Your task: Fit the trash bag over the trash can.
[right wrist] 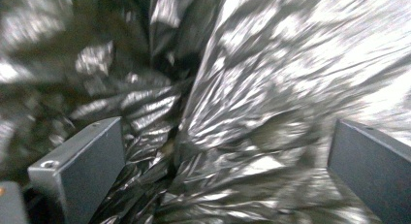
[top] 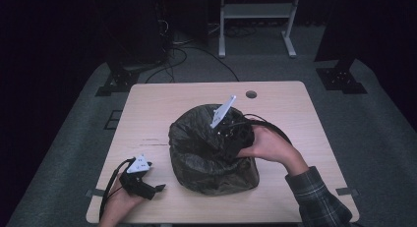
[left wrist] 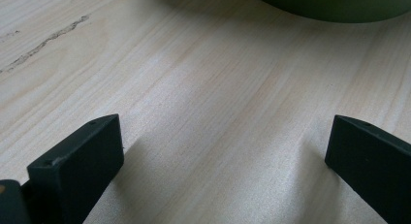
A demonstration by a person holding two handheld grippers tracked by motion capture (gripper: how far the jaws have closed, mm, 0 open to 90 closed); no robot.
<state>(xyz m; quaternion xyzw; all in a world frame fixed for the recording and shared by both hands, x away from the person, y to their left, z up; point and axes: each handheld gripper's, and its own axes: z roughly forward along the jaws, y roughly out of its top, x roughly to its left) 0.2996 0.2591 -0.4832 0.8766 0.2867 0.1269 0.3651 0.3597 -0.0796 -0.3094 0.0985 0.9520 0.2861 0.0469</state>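
I am at a light wooden table (top: 162,109), and in the middle of it stands a round bin lined with a dark plastic bag (top: 206,158). The bag is crumpled and shiny, and it covers the bin so that I see almost nothing of the bin itself in the high view. My right hand (top: 265,143) reaches over the far right edge of the bag, and my right gripper (top: 227,133) points down into the opening, with its grey three-cornered plate (top: 223,110) standing up above it. In the right gripper view the two jaws are wide apart, and between them there is the wrinkled plastic of the bag (right wrist: 228,112), very near, with many folds and bright reflections. The picture is a little blurred, so I cannot tell whether the jaws touch the plastic. They are not closed on it. My left hand (top: 120,197) rests at the near left corner of the table, well apart from the bag, and my left gripper (top: 160,187) lies low over the table and points to the right. Its jaws are also wide apart and hold nothing. In the left gripper view I see the bare wood (left wrist: 213,112) between them, and at the top edge a curved green edge (left wrist: 334,6), which seems to be the lower part of the bin. On the wood at the upper left there is a thin dark scratch (left wrist: 46,42).
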